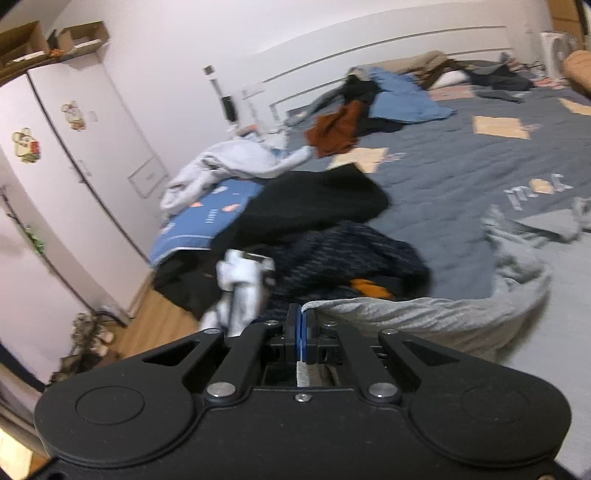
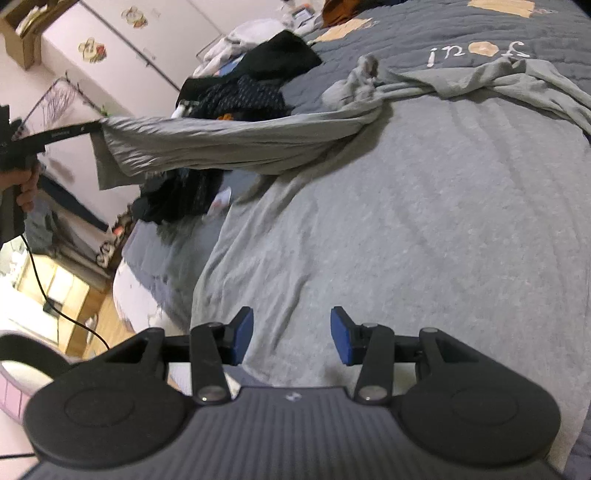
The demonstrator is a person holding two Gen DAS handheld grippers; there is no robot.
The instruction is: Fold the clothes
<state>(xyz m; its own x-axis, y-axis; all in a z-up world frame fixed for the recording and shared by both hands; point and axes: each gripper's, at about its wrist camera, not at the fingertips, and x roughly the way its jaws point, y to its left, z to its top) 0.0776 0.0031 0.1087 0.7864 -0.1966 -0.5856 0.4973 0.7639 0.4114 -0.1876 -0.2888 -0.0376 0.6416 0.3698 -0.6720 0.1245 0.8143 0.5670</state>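
Left tongs pinch grey garment; right tongs seemingly empty.

Count, quick: 2 tongs, my left tongs w/ pads pressed on cloth, my right tongs w/ pads apart. 1 grey garment spread on 1 bed. Other clothes on the bed, approx: 1 black, 1 navy patterned, 1 rust, 1 blue, 1 pale grey. More at the far end, too blurred to count. 2 cardboard boxes up on 1 wardrobe, 2 stickers on its doors. 1 hand seen.
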